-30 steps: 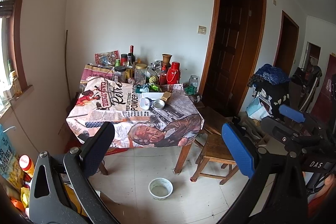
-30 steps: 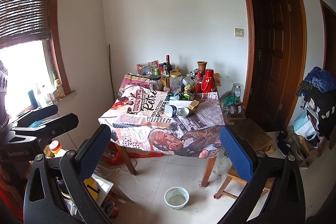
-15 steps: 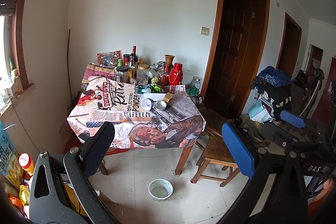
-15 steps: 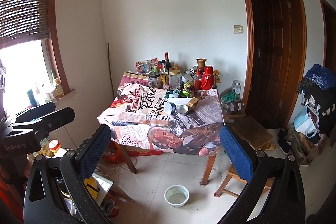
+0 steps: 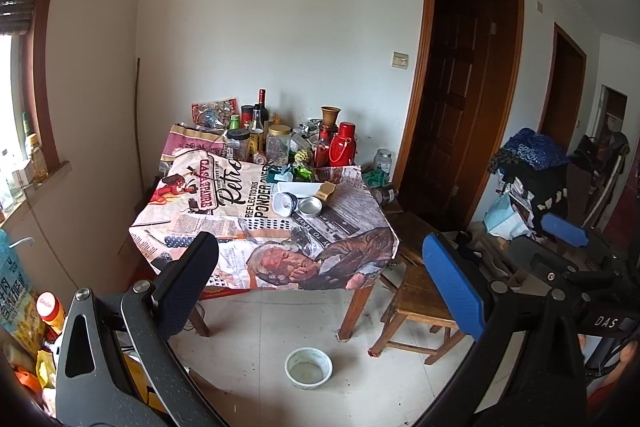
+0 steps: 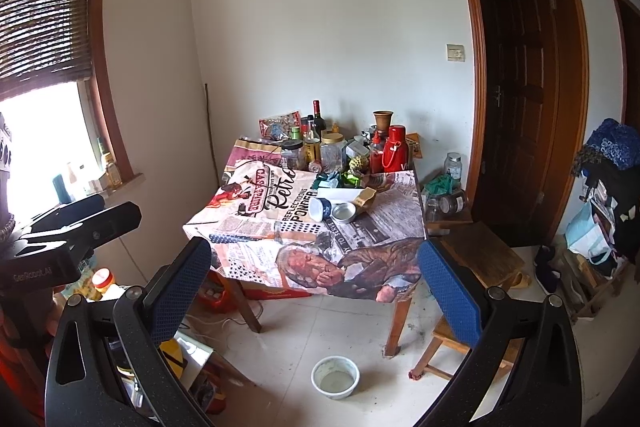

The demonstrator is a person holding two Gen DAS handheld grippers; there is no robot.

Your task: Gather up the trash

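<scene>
A table [image 5: 224, 227] with a printed cloth stands across the room. On it lie a tipped blue-and-white cup [image 5: 285, 203], a round metal tin [image 5: 310, 206], a brown wrapper [image 5: 326, 190], a white tray [image 5: 300, 187] and green wrappers [image 5: 302, 171]. The same cup [image 6: 322, 207] and tin [image 6: 344, 211] show in the right wrist view. My left gripper [image 5: 320, 267] is open and empty, well short of the table. My right gripper [image 6: 316, 275] is open and empty too. The right gripper also shows at the right of the left wrist view [image 5: 568, 251].
Bottles, jars and a red flask [image 5: 342, 149] crowd the table's far edge. A white bowl [image 5: 308, 367] sits on the floor. A wooden stool [image 5: 420, 301] stands right of the table. Clutter lies at lower left [image 5: 44, 311]; dark doors [image 5: 452, 115] at right.
Both views have shifted slightly; the table sits a little closer and more central. Both grippers stay open and empty.
</scene>
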